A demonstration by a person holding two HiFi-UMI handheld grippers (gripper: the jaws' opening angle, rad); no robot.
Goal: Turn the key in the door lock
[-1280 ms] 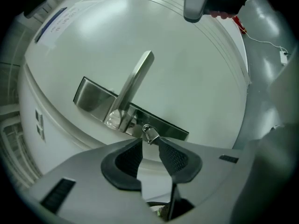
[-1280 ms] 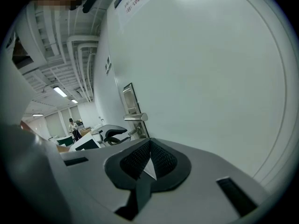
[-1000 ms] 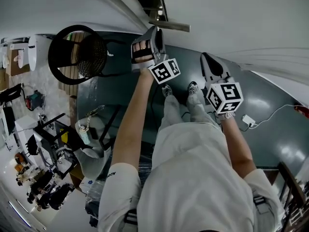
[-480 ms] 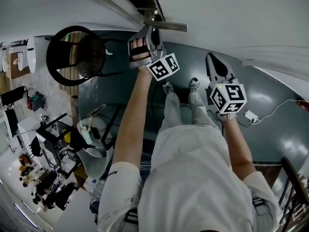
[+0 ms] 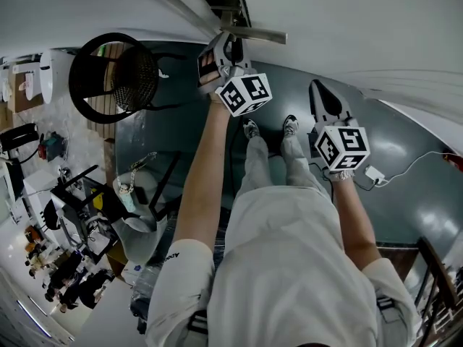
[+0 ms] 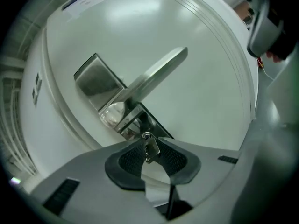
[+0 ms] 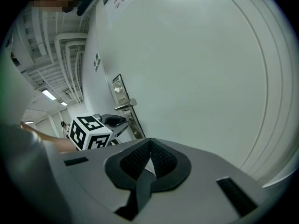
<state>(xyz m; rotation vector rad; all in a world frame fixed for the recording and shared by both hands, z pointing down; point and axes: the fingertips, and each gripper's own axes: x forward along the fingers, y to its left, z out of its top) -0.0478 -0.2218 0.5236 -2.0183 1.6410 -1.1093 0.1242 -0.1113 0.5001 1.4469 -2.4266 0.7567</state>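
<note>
**Left gripper on the key, the turn itself in hand**

The step in hand looked to be the turn proper. In the left gripper view the key (image 6: 151, 149) sat at the 6 o'clock side of the frame's centre, its head pinched between the tips of the left gripper's (image 6: 149, 143) dark pads (image 6: 128, 160). Its blade ran forward into the lock (image 6: 133, 122) just beyond. The jaws had just been closing and stood at a narrow gap, filled by the key's head. The lever handle (image 6: 154, 76) slanted away from the lock toward 1 o'clock across the pale door (image 6: 201, 111); nothing touched it.

The right gripper (image 7: 149, 146) was empty, its jaws together with pad against pad and nothing between them. In the head view it hung at about 2 o'clock from the frame's centre, well apart from the lock, pointed at bare door. From its own view the left gripper's marker cube (image 7: 88, 132) showed out at 8 o'clock, beside the handle.

The next move, as I judge it, called for a roll of the left wrist about the key's own line. The pinch needed to be firm enough that the flat head did not slip in the pads, and the push in had to run straight so the blade did not bind. Which way the lock turned could not be told.
</note>
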